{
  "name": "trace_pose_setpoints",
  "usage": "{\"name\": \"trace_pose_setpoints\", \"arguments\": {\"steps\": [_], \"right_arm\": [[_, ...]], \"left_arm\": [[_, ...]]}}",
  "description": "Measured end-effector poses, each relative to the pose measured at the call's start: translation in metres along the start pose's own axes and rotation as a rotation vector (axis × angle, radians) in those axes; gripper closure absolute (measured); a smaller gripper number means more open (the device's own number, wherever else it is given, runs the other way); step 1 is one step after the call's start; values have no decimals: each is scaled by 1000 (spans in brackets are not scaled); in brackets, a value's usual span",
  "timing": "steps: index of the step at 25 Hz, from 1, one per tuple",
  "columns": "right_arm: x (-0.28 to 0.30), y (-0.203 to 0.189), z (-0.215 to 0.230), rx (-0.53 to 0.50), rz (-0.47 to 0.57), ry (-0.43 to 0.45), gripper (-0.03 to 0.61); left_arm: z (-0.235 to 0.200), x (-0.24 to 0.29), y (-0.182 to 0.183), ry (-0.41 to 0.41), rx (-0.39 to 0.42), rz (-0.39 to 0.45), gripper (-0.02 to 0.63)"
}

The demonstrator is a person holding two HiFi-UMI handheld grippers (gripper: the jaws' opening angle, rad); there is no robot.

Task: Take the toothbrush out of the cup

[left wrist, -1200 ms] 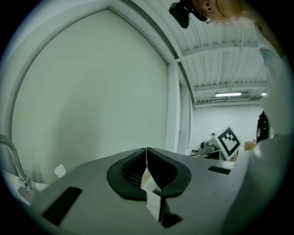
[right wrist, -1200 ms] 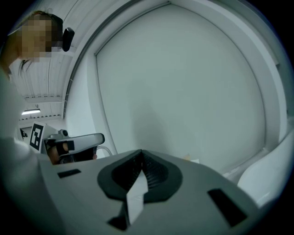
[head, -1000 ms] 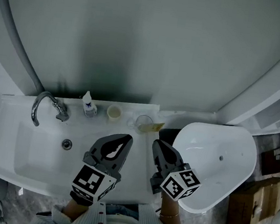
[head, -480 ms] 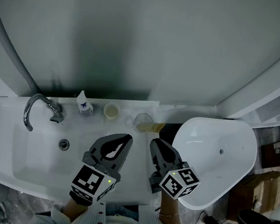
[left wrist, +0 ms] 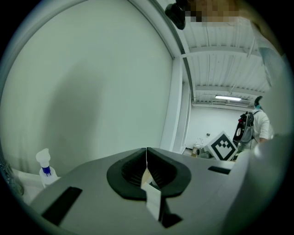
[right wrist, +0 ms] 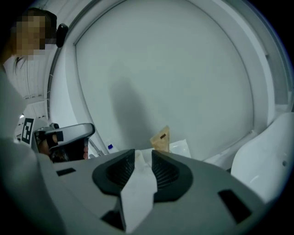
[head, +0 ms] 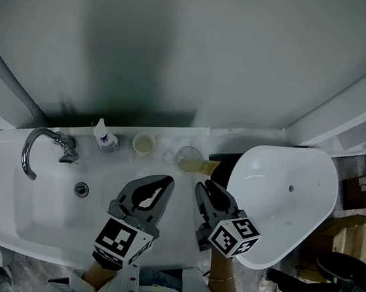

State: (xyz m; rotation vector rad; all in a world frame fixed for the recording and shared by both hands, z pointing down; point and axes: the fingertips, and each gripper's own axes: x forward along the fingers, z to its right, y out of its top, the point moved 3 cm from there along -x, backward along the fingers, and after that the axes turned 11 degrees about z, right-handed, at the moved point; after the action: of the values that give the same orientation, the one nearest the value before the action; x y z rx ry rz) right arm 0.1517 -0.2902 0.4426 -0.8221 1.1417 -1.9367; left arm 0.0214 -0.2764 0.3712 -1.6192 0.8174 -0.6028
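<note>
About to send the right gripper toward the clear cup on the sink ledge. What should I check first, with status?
1. Right gripper jaws apart: ok; they have just been opening, nothing between them.
2. Left gripper off the route: ok; shut, empty, beside the right one.
3. Clear cup upright: ok; its mouth faces up.
4. Toothbrush in the cup: cannot tell; only a tan packet shows at its rim.
5. Route to the cup free: looks ok; nothing lies between.
</note>
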Motion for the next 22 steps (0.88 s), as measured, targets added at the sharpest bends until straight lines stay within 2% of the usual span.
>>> {"name": "trace_pose_setpoints", "arguments": {"steps": [8,22], "right_arm": [[13,-19,16,12,-48,-43,430],[40,-36,40,20,-87,-96,383]], "left_arm": [[-7,9,-16,-5,-19,-14,597],[-29,22,-45,-5,-70,-90,597]]}}
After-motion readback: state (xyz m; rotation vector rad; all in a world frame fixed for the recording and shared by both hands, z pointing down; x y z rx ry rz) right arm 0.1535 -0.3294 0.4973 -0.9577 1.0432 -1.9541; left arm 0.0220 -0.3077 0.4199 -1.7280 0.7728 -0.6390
